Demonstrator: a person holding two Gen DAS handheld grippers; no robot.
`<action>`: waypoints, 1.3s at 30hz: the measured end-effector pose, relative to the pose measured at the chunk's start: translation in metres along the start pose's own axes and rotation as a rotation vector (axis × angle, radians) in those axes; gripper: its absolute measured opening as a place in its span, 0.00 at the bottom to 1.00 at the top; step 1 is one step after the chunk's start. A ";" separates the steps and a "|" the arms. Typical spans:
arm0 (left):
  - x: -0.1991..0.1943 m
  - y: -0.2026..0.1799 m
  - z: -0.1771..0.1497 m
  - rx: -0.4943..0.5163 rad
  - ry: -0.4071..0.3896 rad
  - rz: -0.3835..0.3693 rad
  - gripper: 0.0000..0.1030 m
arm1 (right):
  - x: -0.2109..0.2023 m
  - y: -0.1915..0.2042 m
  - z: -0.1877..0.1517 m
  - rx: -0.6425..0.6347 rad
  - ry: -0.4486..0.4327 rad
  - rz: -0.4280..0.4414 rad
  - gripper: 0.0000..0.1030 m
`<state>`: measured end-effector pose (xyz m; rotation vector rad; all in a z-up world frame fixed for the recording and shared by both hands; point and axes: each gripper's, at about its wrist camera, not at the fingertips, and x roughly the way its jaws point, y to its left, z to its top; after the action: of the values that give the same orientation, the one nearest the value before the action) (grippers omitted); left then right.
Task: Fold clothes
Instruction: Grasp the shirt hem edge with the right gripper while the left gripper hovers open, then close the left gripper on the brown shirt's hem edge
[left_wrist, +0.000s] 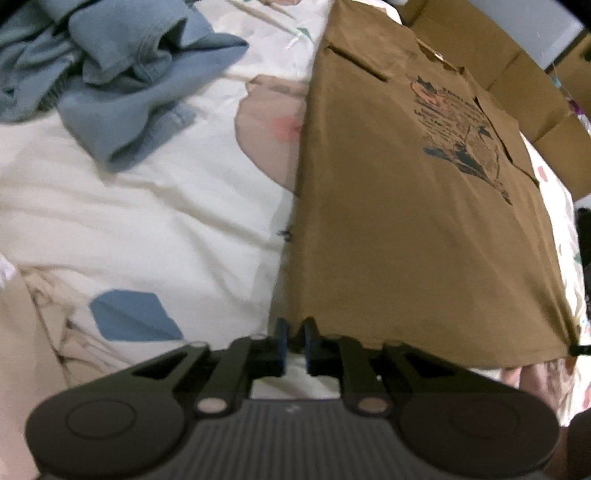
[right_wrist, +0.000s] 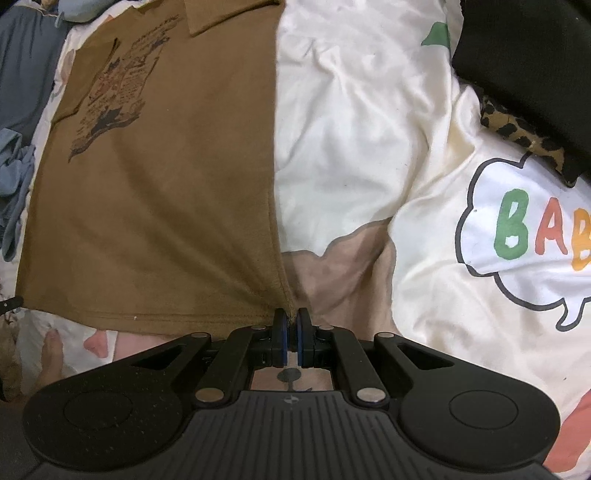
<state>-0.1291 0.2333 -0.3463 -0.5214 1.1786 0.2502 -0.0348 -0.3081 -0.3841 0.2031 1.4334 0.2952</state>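
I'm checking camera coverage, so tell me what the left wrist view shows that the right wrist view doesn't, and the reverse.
Only the left wrist view: cardboard boxes beyond the shirt, and the left tongs at the shirt's bottom corner. Only the right wrist view: a black garment, a leopard-print item, a speech bubble print, and the right tongs shut on the other corner. Both: the brown shirt, the blue clothes and the patterned bedsheet.
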 end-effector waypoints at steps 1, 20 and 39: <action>0.004 0.003 0.000 -0.009 -0.003 -0.001 0.20 | 0.001 0.001 0.001 -0.003 0.004 -0.006 0.02; 0.011 0.025 -0.012 -0.099 -0.062 -0.011 0.19 | 0.005 0.011 0.004 -0.016 0.039 -0.040 0.02; 0.013 0.027 -0.020 -0.151 -0.099 -0.009 0.16 | 0.010 0.014 0.005 -0.017 0.055 -0.052 0.02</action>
<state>-0.1525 0.2449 -0.3703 -0.6386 1.0656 0.3554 -0.0293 -0.2914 -0.3889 0.1447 1.4876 0.2721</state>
